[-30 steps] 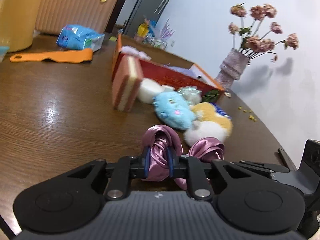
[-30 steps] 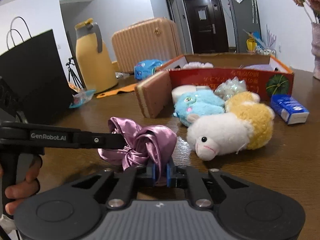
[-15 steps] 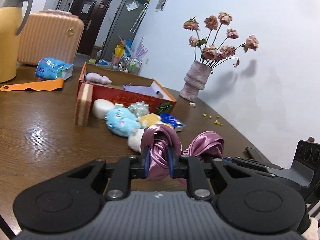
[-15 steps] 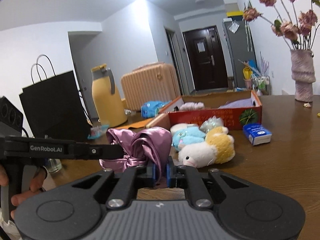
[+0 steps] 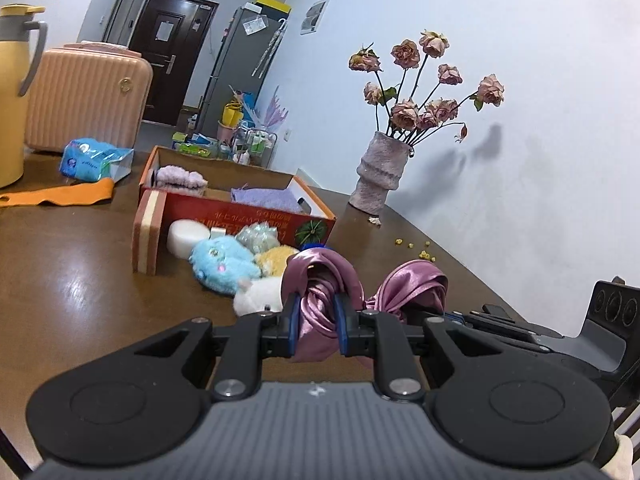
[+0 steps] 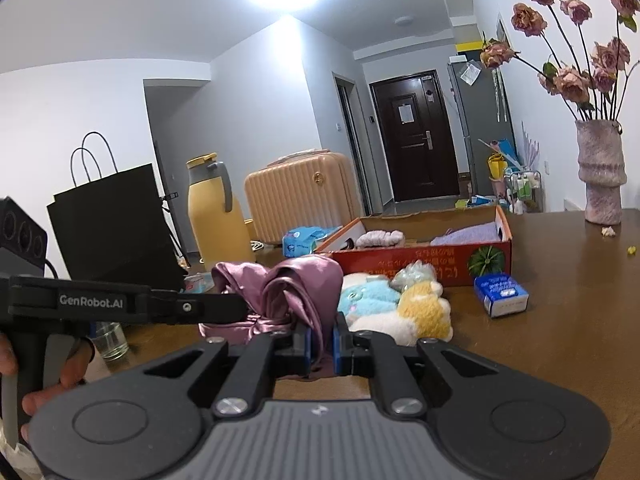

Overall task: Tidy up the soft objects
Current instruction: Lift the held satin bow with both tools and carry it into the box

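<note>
Left wrist view: left gripper [image 5: 317,320] clamped on purple satin cloth [image 5: 320,280], centre frame, lifted above wooden table [image 5: 72,280]. Cloth's other end bunched right of centre. Red box [image 5: 248,210] mid-left, plush toys [image 5: 228,260] just before it.

Right wrist view: right gripper [image 6: 320,340] pinching same cloth [image 6: 288,284], lower centre. Left gripper [image 6: 224,307] reaches in from left edge, gripping cloth's far end. Vase [image 6: 600,176] upper right.

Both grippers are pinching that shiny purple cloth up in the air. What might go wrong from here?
The satin cloth looks slippery, so it might slide out of the left gripper or right gripper. Pulling apart could strain it. Swinging toward the red box, it might brush the plush toys.
</note>
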The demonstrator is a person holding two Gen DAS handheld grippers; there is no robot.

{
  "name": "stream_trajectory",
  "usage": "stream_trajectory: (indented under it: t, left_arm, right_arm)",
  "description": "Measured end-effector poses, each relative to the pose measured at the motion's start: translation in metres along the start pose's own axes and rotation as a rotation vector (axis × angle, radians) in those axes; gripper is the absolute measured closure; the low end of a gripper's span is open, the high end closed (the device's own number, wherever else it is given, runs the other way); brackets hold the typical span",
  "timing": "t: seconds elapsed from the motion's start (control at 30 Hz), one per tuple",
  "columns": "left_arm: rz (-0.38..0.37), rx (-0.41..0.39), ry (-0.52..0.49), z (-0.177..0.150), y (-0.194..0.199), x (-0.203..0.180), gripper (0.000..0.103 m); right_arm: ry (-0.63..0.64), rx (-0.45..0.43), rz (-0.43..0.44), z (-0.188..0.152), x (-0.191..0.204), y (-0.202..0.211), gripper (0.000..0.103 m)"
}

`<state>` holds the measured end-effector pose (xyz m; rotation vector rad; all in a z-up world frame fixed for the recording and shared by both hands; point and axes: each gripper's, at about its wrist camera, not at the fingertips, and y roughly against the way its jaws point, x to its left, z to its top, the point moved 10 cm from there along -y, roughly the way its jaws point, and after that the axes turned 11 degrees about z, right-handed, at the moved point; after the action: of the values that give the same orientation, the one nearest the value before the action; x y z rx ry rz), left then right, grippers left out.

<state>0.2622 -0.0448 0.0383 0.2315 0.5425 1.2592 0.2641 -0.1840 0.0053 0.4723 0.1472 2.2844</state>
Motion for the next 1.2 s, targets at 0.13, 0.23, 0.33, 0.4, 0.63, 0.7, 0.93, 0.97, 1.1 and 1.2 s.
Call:
stream_trajectory:
  t: [0.13, 0.23, 0.33, 0.4, 0.63, 0.7, 0.93, 0.97, 1.1, 1.2]
  left_arm:
    - [-0.035, -0.022, -0.033, 0.045, -0.021, -0.006, 0.085]
    - [-0.06, -0.04, -0.058, 0.093, -0.044, -0.01, 0.085]
    - [-0.073, -0.048, -0.069, 0.142, -0.072, -0.009, 0.085]
    - [-0.072, -0.042, -0.064, 0.175, -0.096, -0.007, 0.085]
    - [-0.037, 0.018, -0.052, 0.256, -0.186, 0.017, 0.085]
    - [-0.016, 0.061, -0.04, 0.267, -0.22, 0.032, 0.085]
    - [0.094, 0.268, -0.037, 0.258, -0.345, 0.082, 0.085]
    - [0.108, 0.296, -0.025, 0.252, -0.361, 0.089, 0.085]
    - [0.172, 0.401, 0.0, 0.219, -0.422, 0.116, 0.085]
    - [0.195, 0.467, 0.023, 0.19, -0.453, 0.129, 0.085]
  right_arm:
    - [0.052, -0.001, -0.007, 0.032, -0.016, -0.013, 0.094]
    - [0.069, -0.005, 0.0, 0.076, -0.036, -0.029, 0.094]
    - [0.079, 0.002, 0.016, 0.127, -0.06, -0.052, 0.093]
    - [0.088, 0.016, 0.017, 0.162, -0.079, -0.074, 0.093]
    - [0.057, 0.121, 0.015, 0.236, -0.15, -0.17, 0.094]
    - [0.03, 0.167, 0.023, 0.245, -0.173, -0.202, 0.094]
    - [-0.095, 0.362, 0.015, 0.223, -0.249, -0.315, 0.093]
    - [-0.112, 0.392, 0.007, 0.214, -0.26, -0.331, 0.093]
    - [-0.186, 0.495, -0.034, 0.17, -0.299, -0.386, 0.093]
    - [-0.229, 0.558, -0.074, 0.135, -0.32, -0.414, 0.093]
